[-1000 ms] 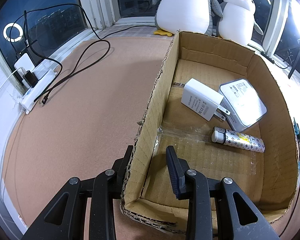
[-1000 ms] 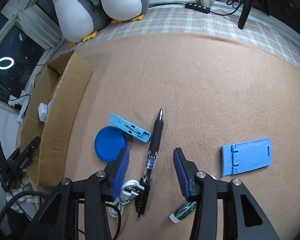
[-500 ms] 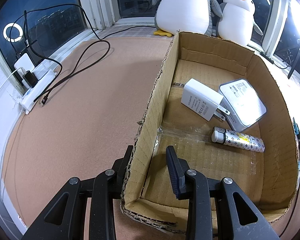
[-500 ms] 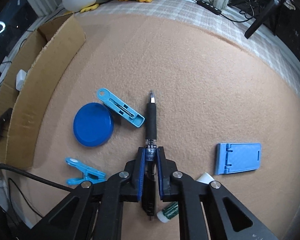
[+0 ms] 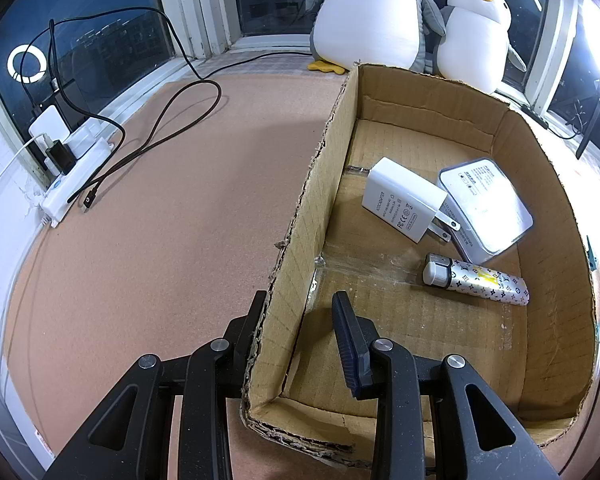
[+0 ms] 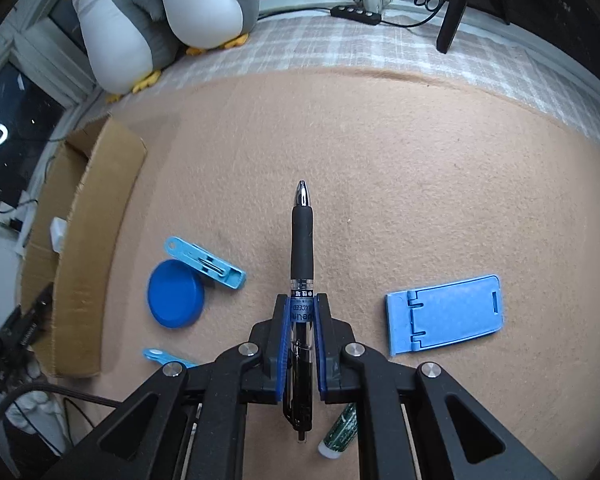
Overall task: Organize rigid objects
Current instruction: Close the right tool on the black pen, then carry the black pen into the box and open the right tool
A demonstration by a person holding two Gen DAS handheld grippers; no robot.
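Now, with the right gripper (image 6: 302, 316) clamped on the pen (image 6: 302, 248) and the left gripper (image 5: 300, 312) wide astride the box (image 5: 300, 216) wall, lift level and carry boxward.

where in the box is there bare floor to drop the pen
Bare floor lies in the cardboard box near the left gripper, before the patterned tube. Crowded farther back: charger overlapping the white case.

Both the left claw (image 5: 300, 332) and the right claw (image 6: 302, 320) have matte black angular frames with triangular cut-outs, round silver screws at the joints, and ribbed dark-blue finger pads (image 5: 350, 354).
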